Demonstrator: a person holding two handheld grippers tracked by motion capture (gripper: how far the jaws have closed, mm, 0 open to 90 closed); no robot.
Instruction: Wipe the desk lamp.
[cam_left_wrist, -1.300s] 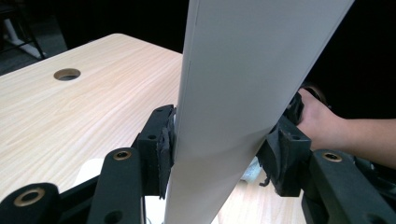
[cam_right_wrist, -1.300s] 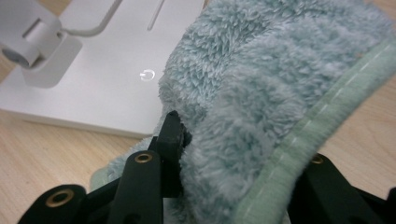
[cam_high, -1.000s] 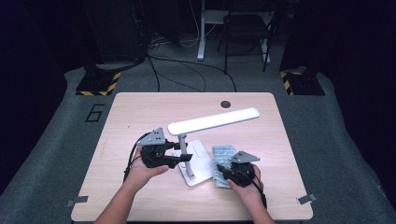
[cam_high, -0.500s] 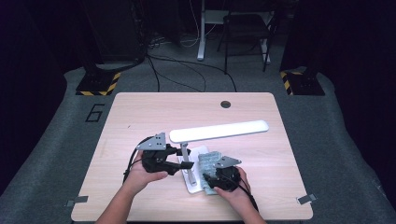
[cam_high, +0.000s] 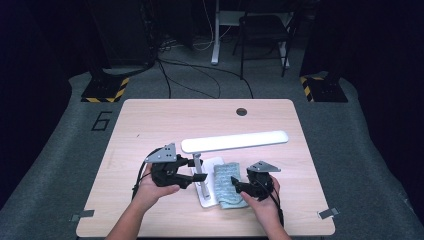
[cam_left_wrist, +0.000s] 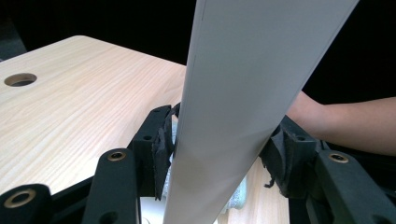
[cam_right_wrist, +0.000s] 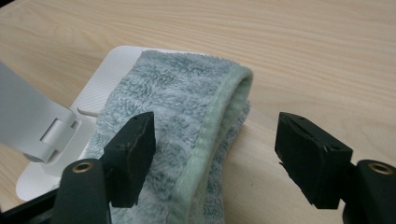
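A white desk lamp stands near the table's front, with a long head (cam_high: 235, 141), a flat upright arm (cam_high: 198, 167) and a base (cam_high: 206, 197). My left gripper (cam_high: 195, 171) has that arm (cam_left_wrist: 233, 93) between its jaws. In the left gripper view (cam_left_wrist: 217, 154) both pads touch the arm's edges, though the jaws have just been opening a little. A folded grey-green towel (cam_high: 227, 185) lies partly on the base (cam_right_wrist: 116, 65). My right gripper (cam_high: 234, 184) has just been opening and stands open (cam_right_wrist: 215, 149) over the towel's folded edge (cam_right_wrist: 187, 102), one pad above the cloth, the other above bare wood.
The wooden table (cam_high: 150, 125) has a round cable hole (cam_high: 242, 111) at the back. A forearm (cam_left_wrist: 345, 121) shows past the lamp's arm. Beyond the table are dark floor, cables, a chair (cam_high: 265, 35) and yellow-black striped stands (cam_high: 107, 90).
The lamp's head swung from slanted to nearly level. The right gripper carried the towel left onto the base, let it go and drew back a little to the right.
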